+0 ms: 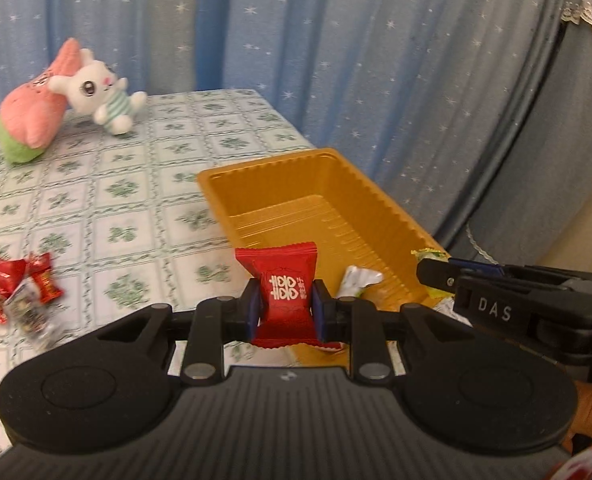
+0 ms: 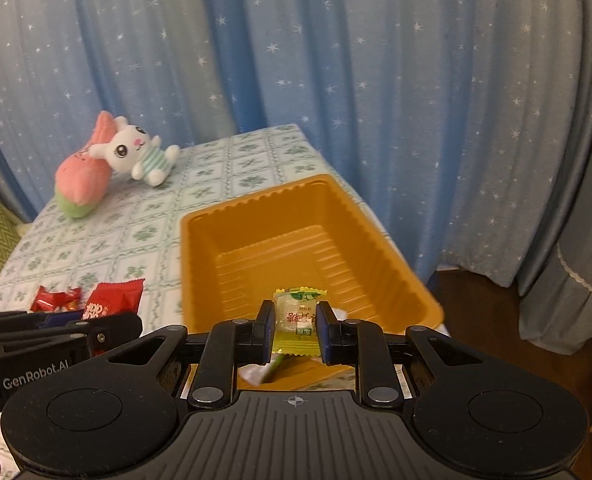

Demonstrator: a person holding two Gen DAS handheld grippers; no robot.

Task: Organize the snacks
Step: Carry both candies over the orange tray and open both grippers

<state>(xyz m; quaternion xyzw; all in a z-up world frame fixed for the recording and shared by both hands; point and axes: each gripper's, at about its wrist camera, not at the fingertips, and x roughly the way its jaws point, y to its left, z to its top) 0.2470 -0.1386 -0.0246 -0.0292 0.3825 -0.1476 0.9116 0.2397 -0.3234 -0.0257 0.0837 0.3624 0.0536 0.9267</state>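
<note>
My left gripper (image 1: 285, 304) is shut on a red snack packet (image 1: 285, 280) with white characters, held above the near left edge of the orange plastic tray (image 1: 296, 204). My right gripper (image 2: 296, 330) is shut on a yellow-green snack packet (image 2: 299, 316), held over the near end of the tray (image 2: 255, 248). A white and green wrapper (image 1: 356, 280) lies at the near end of the tray, and also shows under my right gripper (image 2: 261, 372). A pile of loose red snacks (image 1: 15, 284) lies on the tablecloth to the left, seen also in the right wrist view (image 2: 57, 298).
A pink and green plush (image 1: 33, 108) and a white rabbit plush (image 1: 103, 94) lie at the table's far left. A blue starred curtain (image 1: 376, 60) hangs behind the table. The tray sits near the table's right edge (image 2: 360, 196).
</note>
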